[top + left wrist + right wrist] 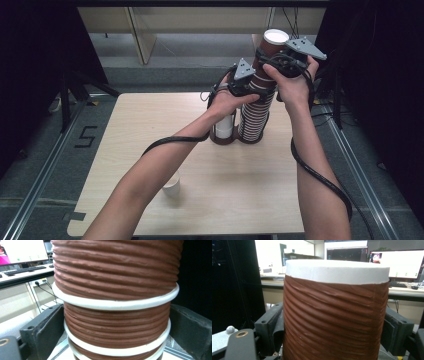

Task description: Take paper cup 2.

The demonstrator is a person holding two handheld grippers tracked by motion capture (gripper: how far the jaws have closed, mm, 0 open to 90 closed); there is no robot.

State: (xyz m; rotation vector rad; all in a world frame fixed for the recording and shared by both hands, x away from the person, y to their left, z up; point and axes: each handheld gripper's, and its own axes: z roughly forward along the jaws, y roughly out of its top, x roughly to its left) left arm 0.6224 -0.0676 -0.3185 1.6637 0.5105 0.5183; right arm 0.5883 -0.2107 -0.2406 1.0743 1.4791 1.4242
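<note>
A tall stack of brown ribbed paper cups (254,117) with white rims stands in a dark holder (236,140) at the far middle of the table. My left gripper (251,90) is shut on the stack a little below its top; its jaws press a cup (117,330) from both sides. My right gripper (273,61) is higher up, shut on the top cup (272,44), whose white rim (337,271) shows just above the jaws. Both pads (277,330) lie against the brown wall.
Beside the stack, the holder's other slot has a short pile of white cups (223,126). A single white cup (171,185) stands near the table's front left. The wooden table (235,190) has free room in front. Desks with monitors (402,263) lie beyond.
</note>
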